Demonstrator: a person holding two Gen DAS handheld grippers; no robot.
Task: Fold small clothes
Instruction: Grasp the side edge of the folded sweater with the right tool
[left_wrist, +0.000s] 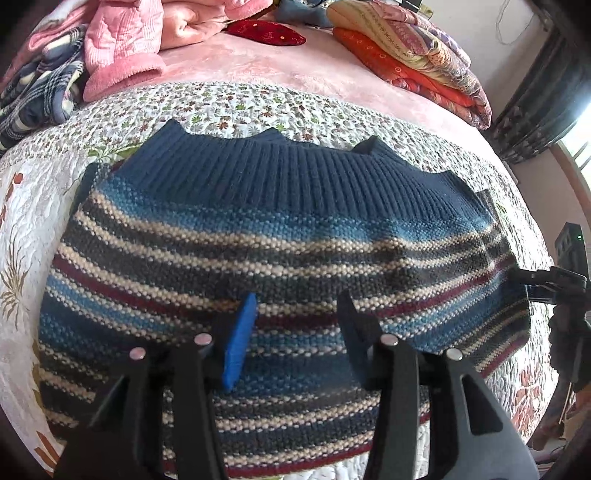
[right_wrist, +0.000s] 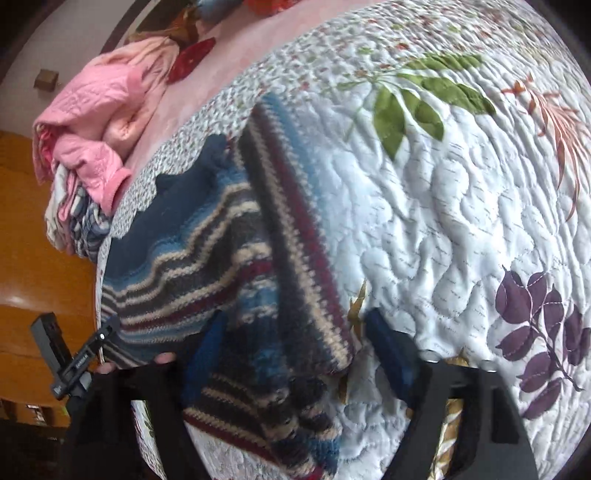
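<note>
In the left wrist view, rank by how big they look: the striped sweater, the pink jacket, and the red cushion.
1. striped sweater, by far the largest, though nearness to the camera inflates it
2. pink jacket, partly cut off by the frame
3. red cushion

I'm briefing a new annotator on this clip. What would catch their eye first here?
The striped sweater dominates, spread flat on the floral quilt with its navy ribbed band away from the left claw, which hovers open above it. In the right wrist view, the right claw stands open around a folded-over sleeve. A pink jacket is heaped at the bed's far left.
</note>
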